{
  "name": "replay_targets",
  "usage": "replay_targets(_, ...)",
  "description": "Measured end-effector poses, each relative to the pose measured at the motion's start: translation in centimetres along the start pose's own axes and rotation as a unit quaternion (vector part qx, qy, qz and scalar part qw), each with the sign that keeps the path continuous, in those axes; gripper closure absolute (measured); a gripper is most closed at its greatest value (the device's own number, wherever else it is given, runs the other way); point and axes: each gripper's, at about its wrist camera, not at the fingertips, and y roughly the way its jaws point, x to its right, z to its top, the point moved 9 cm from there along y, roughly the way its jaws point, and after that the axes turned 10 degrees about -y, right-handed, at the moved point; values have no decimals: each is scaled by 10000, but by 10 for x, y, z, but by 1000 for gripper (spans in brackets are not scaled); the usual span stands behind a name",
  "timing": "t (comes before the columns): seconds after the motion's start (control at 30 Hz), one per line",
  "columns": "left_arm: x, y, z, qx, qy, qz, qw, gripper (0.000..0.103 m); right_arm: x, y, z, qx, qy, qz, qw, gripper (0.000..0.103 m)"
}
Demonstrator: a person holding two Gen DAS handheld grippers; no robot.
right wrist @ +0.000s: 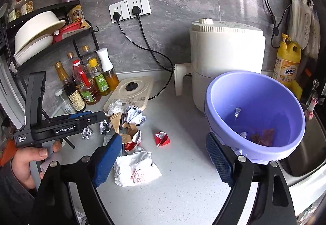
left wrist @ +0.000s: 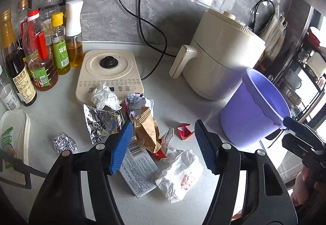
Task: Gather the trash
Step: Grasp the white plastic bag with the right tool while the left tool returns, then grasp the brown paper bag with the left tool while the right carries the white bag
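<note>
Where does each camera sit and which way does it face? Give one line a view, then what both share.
Left wrist: rides the open left gripper, facing down at the crumpled brown paper bag on the grey countertop; the right gripper shows at the edge.
Right wrist: rides the open right gripper, facing the purple plastic bin; the left hand shows.
Shared: bin, bag, cream air fryer.

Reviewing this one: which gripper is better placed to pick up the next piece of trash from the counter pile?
Left. The left gripper is open right over the brown paper wrapper in the pile. The right gripper is open too, but sits beside the purple bin, nearer only the white wrapper.
</note>
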Motion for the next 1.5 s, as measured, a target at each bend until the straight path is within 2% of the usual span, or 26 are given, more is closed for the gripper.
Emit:
replay_targets(0.23, -12, 46, -7, -319, 44, -87, 9994, 46, -12, 19, -22, -434, 127, -159, 9988, 26)
replay_targets(0.3, -16, 59, -11, -432, 61, -70, 9990, 53, -13, 24, -28, -546, 136, -194, 9982, 26)
replay_targets(0.33, -17, 64, -13, -495, 49, -93, 9987, 62, -14, 28, -31, -594, 144, -199, 9979, 26)
replay_targets(0.37, -19, 68, -16, -557, 37, -103, 9984, 77, -15, 33, -34, -654, 152, -201, 9975, 26)
replay_targets(0.4, -20, 71, -18, -595, 33, -74, 9982, 86, -15, 38, -38, -718, 166, -191, 9971, 26)
replay_targets(0.43, -23, 72, -18, -605, 25, -25, 9982, 101, -16, 43, -41, -781, 176, -169, 9966, 27)
replay_targets(0.47, -25, 70, -18, -566, 1, -6, 9984, 102, -17, 50, -45, -850, 176, -155, 9961, 27)
replay_targets(0.63, -31, 46, -10, -305, -76, -122, 9994, 102, -28, 81, -61, -1161, 237, 60, 9929, 32)
replay_targets(0.77, -40, 30, -6, -202, -111, -94, 9997, 102, -40, 102, -69, -1319, 98, 199, 9910, 32)
replay_targets(0.83, -42, 26, -6, -214, -220, -150, 9994, 102, -43, 113, -73, -1393, 41, 263, 9899, 28)
replay_targets(0.9, -43, 28, -7, -304, -322, -158, 9989, 90, -45, 125, -76, -1435, -8, 273, 9893, 25)
replay_targets(0.93, -43, 28, -8, -292, -360, -171, 9988, 69, -46, 131, -77, -1460, -30, 304, 9888, 25)
replay_targets(0.97, -43, 27, -8, -209, -396, -193, 9988, 57, -47, 137, -80, -1503, -59, 318, 9881, 25)
replay_targets(1.07, -38, 37, -9, -276, -361, -215, 9987, 56, -49, 152, -86, -1584, -94, 335, 9868, 28)
replay_targets(1.1, -37, 43, -10, -334, -347, -204, 9986, 56, -49, 155, -87, -1616, -82, 339, 9862, 34)
replay_targets(1.17, -34, 52, -11, -409, -295, -221, 9985, 55, -49, 160, -92, -1731, -24, 437, 9839, 57)
replay_targets(1.2, -31, 56, -12, -439, -253, -241, 9984, 53, -49, 160, -94, -1773, 4, 472, 9830, 75)
replay_targets(1.23, -28, 59, -13, -459, -204, -248, 9984, 49, -47, 158, -95, -1753, 14, 439, 9835, 82)
replay_targets(1.3, -22, 67, -14, -493, -105, -247, 9984, 46, -42, 152, -97, -1783, 68, 454, 9829, 89)
replay_targets(1.5, -20, 89, -22, -635, -84, -21, 9979, 48, -26, 138, -99, -1691, 255, 333, 9847, 91)
